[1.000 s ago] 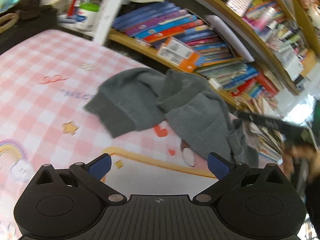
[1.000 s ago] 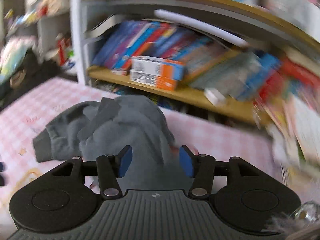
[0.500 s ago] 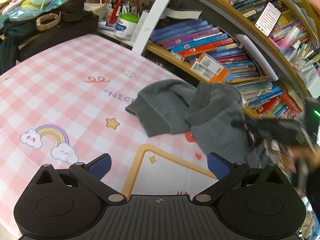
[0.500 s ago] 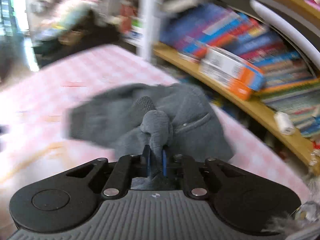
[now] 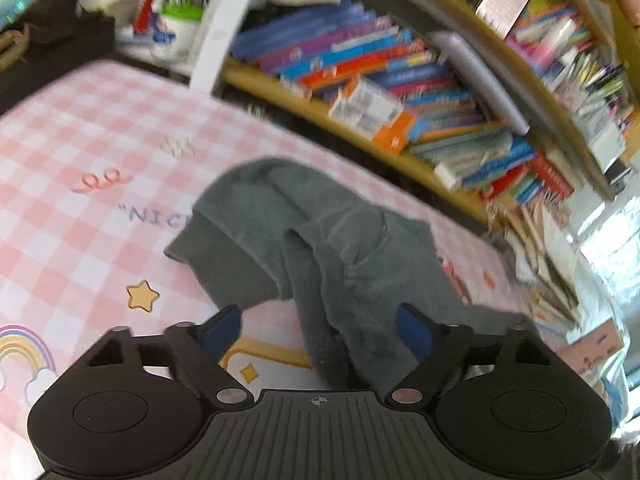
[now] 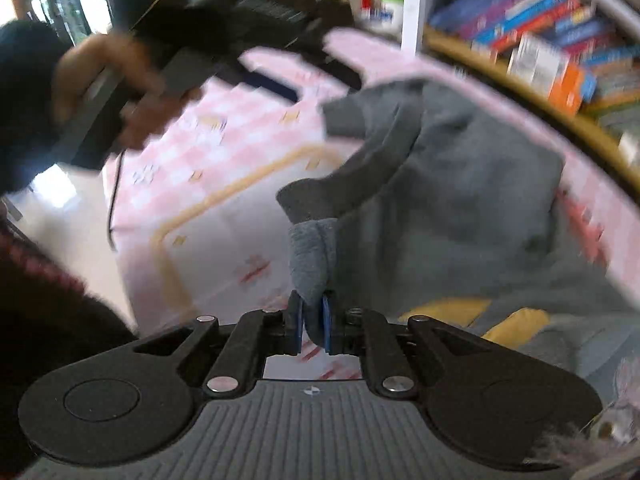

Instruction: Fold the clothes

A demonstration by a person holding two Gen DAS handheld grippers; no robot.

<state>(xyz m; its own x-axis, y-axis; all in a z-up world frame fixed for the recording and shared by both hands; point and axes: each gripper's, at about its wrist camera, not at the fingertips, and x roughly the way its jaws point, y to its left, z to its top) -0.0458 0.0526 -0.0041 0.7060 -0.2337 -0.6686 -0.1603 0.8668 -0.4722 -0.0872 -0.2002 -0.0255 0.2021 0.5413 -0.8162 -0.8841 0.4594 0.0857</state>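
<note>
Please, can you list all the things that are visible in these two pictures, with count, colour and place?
Garment: one, grey, crumpled on the mat.
Mat: one, pink-white checked, under the garment.
Shelf: one, wooden, behind the mat.
Books: many, multicoloured, on the shelf.
Pen pot: one, white with green rim, far left.
Left hand-held gripper: one, black with blue pads, open over the garment.
Right hand-held gripper: one, black, shut on a garment fold.
</note>
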